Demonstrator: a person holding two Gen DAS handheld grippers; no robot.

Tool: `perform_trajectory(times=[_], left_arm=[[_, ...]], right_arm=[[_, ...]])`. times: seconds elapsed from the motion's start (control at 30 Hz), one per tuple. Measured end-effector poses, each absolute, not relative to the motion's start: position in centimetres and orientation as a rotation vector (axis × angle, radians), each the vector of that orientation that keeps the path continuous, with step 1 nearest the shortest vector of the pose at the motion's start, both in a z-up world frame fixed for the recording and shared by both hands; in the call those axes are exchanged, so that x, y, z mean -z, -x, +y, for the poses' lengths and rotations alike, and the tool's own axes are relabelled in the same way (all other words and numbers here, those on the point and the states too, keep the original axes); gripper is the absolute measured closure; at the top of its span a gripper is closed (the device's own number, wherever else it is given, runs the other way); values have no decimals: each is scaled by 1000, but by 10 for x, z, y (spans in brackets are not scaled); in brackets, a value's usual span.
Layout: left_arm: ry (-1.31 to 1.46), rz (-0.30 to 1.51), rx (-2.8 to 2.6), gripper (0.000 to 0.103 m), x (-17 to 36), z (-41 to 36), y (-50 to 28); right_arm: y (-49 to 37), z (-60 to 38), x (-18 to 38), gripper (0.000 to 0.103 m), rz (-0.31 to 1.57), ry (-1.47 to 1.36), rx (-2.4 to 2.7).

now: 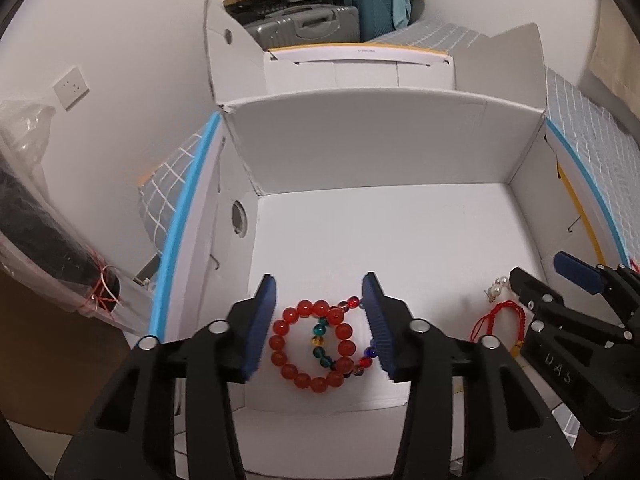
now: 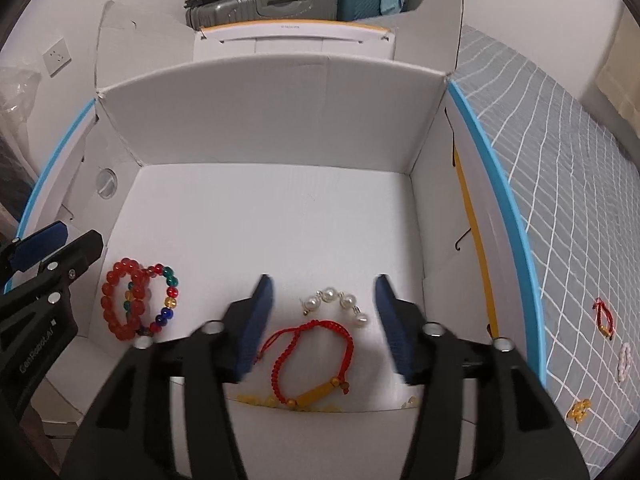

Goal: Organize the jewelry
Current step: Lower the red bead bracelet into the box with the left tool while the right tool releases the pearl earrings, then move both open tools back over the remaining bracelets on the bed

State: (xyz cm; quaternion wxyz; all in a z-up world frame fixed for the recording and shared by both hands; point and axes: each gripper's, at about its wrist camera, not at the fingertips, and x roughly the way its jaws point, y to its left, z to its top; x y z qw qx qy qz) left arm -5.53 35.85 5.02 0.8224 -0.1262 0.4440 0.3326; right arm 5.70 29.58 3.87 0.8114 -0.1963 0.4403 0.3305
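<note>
A white cardboard box [image 1: 360, 140] [image 2: 280, 120] holds the jewelry. My left gripper [image 1: 320, 320] is open above a red bead bracelet [image 1: 280, 326] that overlaps a multicolour bead bracelet [image 1: 320, 330]; both also show in the right wrist view [image 2: 110, 304] [image 2: 170, 300]. My right gripper [image 2: 324, 320] is open and empty above a red cord bracelet [image 2: 348, 344] with a yellow tube and a pearl piece [image 2: 336, 300]. Yellow beads [image 2: 264, 401] lie at the box's near wall. The right gripper also shows in the left wrist view [image 1: 540, 276].
On the grey checked bedcover [image 2: 560, 200] right of the box lie a small red cord piece [image 2: 603, 316], a pale pink piece [image 2: 625, 360] and a yellow bead piece [image 2: 580, 410]. Suitcases [image 1: 312, 20] and another white box [image 1: 360, 68] stand behind.
</note>
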Motion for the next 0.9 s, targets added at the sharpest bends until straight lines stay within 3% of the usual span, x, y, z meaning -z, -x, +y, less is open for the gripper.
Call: perform_trajectory(times=[0.07, 0.13, 0.5, 0.9], left_arm=[[281, 936, -701, 54, -53, 362, 59], [270, 912, -722, 43, -59, 363, 66], [212, 794, -765, 9, -84, 360, 91], [237, 709, -696, 6, -110, 339, 103]], right_arm=[[-53, 296, -44, 27, 897, 436, -694], [-48, 295, -49, 24, 866, 443, -694], [-32, 286, -71, 12, 781, 414, -681], [-28, 223, -105, 8, 651, 289, -587]])
